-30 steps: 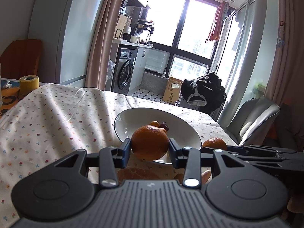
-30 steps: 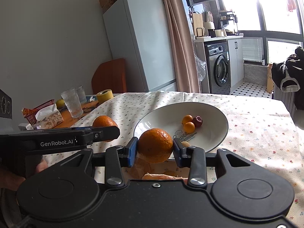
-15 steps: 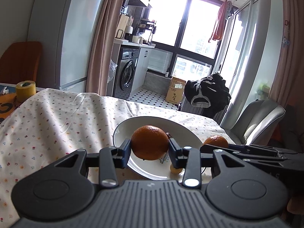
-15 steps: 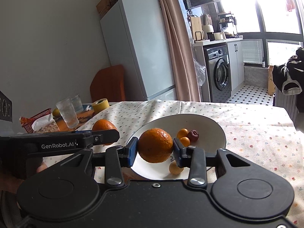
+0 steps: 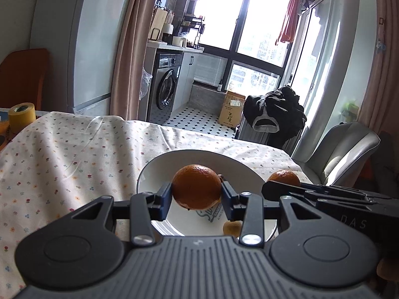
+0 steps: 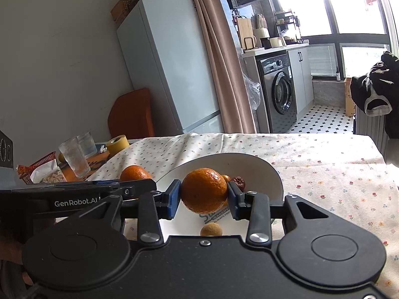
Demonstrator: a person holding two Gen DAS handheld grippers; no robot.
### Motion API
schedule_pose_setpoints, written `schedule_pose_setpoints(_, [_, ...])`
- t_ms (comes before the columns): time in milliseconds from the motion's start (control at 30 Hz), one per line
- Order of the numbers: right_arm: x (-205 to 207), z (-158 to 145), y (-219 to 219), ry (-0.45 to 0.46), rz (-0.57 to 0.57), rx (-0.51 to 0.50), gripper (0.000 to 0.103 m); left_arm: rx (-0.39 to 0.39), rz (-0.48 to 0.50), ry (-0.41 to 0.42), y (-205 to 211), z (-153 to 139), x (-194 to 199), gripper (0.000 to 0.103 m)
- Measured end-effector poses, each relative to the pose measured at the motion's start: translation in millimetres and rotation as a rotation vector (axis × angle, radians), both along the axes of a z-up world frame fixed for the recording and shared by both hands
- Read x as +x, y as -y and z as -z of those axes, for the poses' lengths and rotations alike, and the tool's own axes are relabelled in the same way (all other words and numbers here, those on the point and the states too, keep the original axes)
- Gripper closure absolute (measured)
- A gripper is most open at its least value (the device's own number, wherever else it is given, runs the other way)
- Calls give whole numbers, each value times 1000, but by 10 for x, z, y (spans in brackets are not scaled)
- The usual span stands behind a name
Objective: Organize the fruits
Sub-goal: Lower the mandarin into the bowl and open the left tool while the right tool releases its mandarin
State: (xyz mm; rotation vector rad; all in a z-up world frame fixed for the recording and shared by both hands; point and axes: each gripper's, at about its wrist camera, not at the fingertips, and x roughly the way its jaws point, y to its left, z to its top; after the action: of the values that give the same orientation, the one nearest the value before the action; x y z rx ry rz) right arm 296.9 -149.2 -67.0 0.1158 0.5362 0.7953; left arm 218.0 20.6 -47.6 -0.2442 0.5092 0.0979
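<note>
Left wrist view: the left tongs pinch an orange above the white bowl on the cloth-covered surface.

Right wrist view: the right tongs pinch another orange over the same bowl, which holds a small fruit.

My two wrist cameras sit just behind my fingers, looking forward over them; both views share the white bowl close ahead.
</note>
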Motion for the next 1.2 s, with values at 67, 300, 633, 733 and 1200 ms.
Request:
schedule_pose_setpoints(67, [33, 57, 1, -15, 4, -1, 66, 0, 0, -17, 2, 59, 39, 63])
schedule_pose_setpoints(300, [75, 232, -5, -57, 14, -16, 66, -4, 5, -82, -14, 262, 161, 63])
schedule_pose_setpoints(633, [88, 282, 6, -66, 33, -40, 66, 3, 11, -149, 14, 449, 327, 62])
schedule_pose_setpoints(733, [90, 296, 12, -61, 33, -48, 65, -15, 10, -155, 12, 440, 338, 60])
schedule_pose_setpoints(1200, [111, 368, -97, -94, 36, -80, 65, -18, -47, -89, -95, 166, -17, 50])
